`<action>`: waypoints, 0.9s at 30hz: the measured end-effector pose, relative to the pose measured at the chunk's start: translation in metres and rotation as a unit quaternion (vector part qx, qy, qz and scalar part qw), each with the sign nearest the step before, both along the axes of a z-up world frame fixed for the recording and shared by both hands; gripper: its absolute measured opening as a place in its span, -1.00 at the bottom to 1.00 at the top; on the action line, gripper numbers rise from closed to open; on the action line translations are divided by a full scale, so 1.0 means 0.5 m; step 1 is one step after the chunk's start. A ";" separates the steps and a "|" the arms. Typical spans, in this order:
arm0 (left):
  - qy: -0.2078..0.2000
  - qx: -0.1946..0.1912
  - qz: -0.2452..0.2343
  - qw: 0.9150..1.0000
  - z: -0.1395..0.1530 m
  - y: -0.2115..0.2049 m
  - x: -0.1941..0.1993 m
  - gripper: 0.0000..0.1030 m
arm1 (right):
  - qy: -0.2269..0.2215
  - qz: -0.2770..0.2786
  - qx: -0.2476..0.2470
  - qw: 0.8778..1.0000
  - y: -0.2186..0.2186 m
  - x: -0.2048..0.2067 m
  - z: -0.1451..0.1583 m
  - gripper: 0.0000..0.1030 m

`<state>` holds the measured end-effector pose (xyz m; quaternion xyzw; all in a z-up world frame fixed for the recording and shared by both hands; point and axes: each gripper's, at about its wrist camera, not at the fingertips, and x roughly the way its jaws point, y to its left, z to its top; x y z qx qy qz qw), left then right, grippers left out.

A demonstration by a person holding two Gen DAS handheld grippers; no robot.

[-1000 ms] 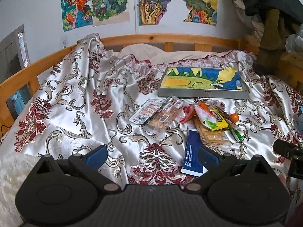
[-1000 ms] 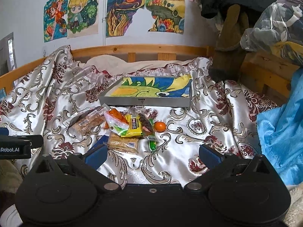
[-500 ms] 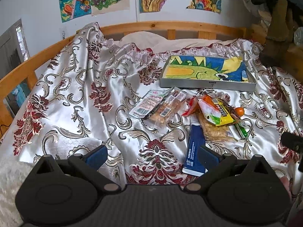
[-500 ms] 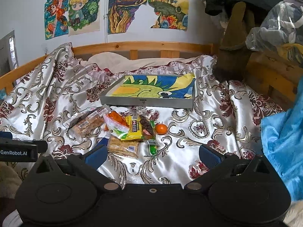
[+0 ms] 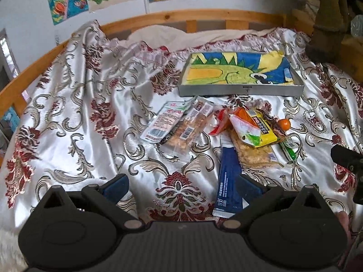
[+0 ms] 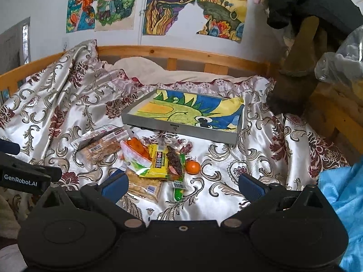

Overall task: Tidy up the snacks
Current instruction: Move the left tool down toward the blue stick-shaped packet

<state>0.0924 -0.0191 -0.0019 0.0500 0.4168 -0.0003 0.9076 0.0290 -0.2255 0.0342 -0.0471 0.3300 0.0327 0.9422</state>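
A pile of snack packets lies on the satin bedspread: a yellow packet [image 5: 264,130] [image 6: 157,163], a white-and-orange pouch [image 5: 244,128] [image 6: 136,154], a cracker pack [image 5: 255,156] [image 6: 145,187], a blue sachet [image 5: 228,181], clear-wrapped biscuit bars [image 5: 189,128] [image 6: 102,146] and a small orange fruit [image 5: 284,124] [image 6: 193,166]. Behind them sits a shallow grey tray [image 5: 240,90] [image 6: 181,128] lined with a dinosaur drawing. My left gripper [image 5: 181,187] hovers open over the near spread, the blue sachet by its right finger. My right gripper [image 6: 182,185] is open in front of the pile.
A wooden bed rail [image 5: 195,17] [image 6: 188,55] curves around the back, with drawings on the wall above. Dark clothing and a plastic bag [image 6: 340,61] are heaped at the right. A blue cloth [image 6: 342,201] lies at the near right. The other gripper's body [image 6: 25,176] [image 5: 347,158] shows at each view's edge.
The left gripper has tilted down and moved closer to the snack pile. The right gripper has crept forward a little. Both stay open and nothing was picked up.
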 end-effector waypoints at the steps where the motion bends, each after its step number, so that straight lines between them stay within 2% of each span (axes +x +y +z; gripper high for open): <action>1: 0.006 0.000 -0.002 1.000 -0.001 0.000 0.009 0.99 | 0.008 -0.001 0.007 1.000 -0.004 0.008 -0.003 0.99; 5: 0.028 -0.001 -0.013 1.000 -0.009 -0.006 0.038 0.99 | 0.041 -0.005 0.035 0.999 -0.018 0.038 -0.014 0.99; 11: 0.040 0.020 -0.038 0.998 -0.030 -0.026 0.074 0.99 | 0.059 -0.007 0.020 0.998 -0.020 0.082 -0.033 0.99; 16: 0.060 0.031 -0.040 0.997 -0.065 -0.031 0.099 0.99 | 0.076 0.018 0.072 0.994 -0.041 0.132 -0.051 0.99; 21: 0.085 0.016 -0.038 0.996 -0.089 -0.022 0.124 0.99 | 0.111 0.036 0.132 0.984 -0.059 0.188 -0.084 0.99; 27: 0.109 0.008 -0.034 0.993 -0.112 -0.015 0.150 0.99 | 0.135 0.050 0.144 0.979 -0.050 0.229 -0.121 0.98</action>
